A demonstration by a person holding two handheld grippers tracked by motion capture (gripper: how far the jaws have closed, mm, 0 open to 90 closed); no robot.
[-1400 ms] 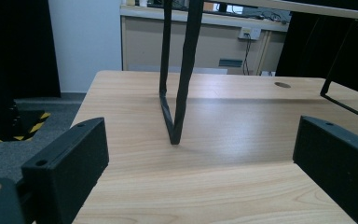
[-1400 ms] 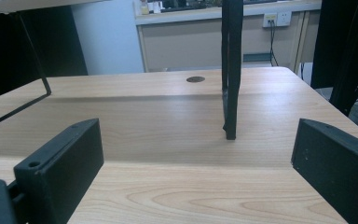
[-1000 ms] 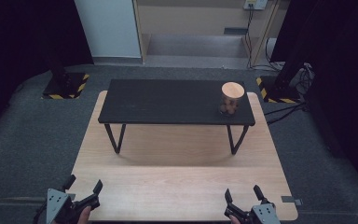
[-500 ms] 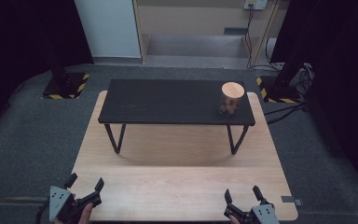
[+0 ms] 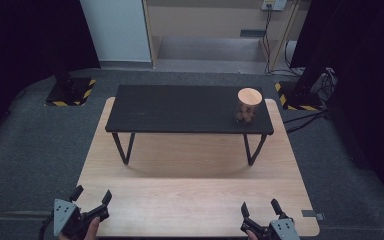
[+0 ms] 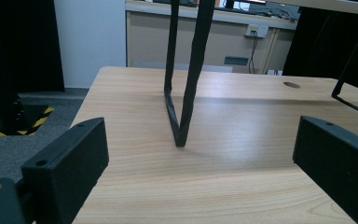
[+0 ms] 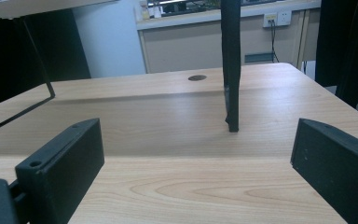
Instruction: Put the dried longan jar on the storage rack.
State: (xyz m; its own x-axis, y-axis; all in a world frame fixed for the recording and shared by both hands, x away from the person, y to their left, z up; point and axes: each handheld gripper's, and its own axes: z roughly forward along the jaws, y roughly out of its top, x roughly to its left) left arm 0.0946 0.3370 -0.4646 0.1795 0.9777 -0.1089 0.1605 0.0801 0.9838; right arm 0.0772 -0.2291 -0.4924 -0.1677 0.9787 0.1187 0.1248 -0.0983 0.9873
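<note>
Both grippers sit at the near edge of the light wooden board (image 5: 195,190) on the grey carpet. The left gripper (image 5: 91,199) is at the near left corner and the right gripper (image 5: 260,209) at the near right, each with its jaws spread wide apart and nothing between them. Further back, a low black desk (image 5: 180,107) stands on the board on thin bent metal legs; the left leg (image 6: 184,93) shows up close in the left gripper view, the right leg (image 7: 231,65) in the right gripper view. On the far right end of the desk there's a clear jar (image 5: 248,105) with a round wooden lid, holding some brown lumps I can't make out.
</note>
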